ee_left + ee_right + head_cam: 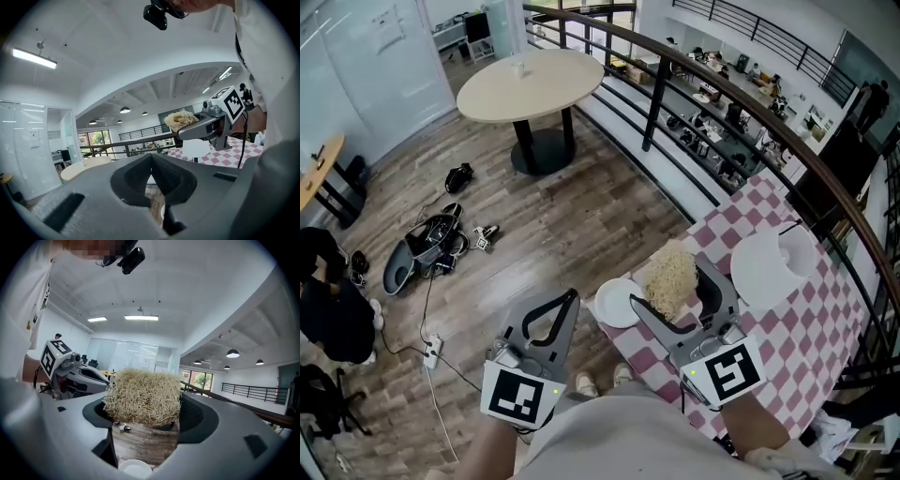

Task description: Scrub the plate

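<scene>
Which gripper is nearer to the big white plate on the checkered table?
Right. The right gripper, shut on the scrubber, is just left of the plate; the left gripper hangs farther left, over the floor.

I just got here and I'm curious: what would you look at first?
The fluffy straw-coloured scrubber pinched in the right gripper stands out most, near the edge of the pink checked table. Just left of it sits a small white plate, and the left gripper is shut on nothing above the wooden floor.
</scene>
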The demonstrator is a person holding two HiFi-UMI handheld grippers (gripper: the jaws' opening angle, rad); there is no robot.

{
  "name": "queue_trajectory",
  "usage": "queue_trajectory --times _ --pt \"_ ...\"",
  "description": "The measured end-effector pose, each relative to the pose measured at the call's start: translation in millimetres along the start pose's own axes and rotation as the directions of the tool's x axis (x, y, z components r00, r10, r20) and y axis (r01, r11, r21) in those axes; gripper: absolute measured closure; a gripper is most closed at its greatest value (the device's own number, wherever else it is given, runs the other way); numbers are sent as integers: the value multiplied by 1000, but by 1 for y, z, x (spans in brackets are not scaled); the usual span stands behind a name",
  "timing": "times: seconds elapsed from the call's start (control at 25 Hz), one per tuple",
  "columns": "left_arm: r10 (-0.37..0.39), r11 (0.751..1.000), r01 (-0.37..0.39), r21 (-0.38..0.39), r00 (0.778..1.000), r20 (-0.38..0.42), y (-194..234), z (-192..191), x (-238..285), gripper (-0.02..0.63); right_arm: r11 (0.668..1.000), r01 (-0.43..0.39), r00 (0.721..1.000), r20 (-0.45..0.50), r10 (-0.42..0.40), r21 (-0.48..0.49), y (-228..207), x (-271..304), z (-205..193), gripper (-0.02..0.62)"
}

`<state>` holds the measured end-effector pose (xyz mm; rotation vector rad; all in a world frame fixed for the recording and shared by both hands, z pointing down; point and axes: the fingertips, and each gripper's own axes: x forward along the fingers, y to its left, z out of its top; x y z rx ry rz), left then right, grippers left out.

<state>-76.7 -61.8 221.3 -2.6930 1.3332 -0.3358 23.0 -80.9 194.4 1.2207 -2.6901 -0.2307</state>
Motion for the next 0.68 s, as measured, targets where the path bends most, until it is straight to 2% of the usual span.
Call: queue_trajectory --times 0.48,0.68 --pt "-8 1000 8 20 1000 4 -4 2 -6 594 999 -39 996 -80 40 5 20 2 -16 235" --pt "2 1000 -2 14 1000 -11 0 -2 -10 594 999 -49 995 -84 50 12 27 3 -18 235"
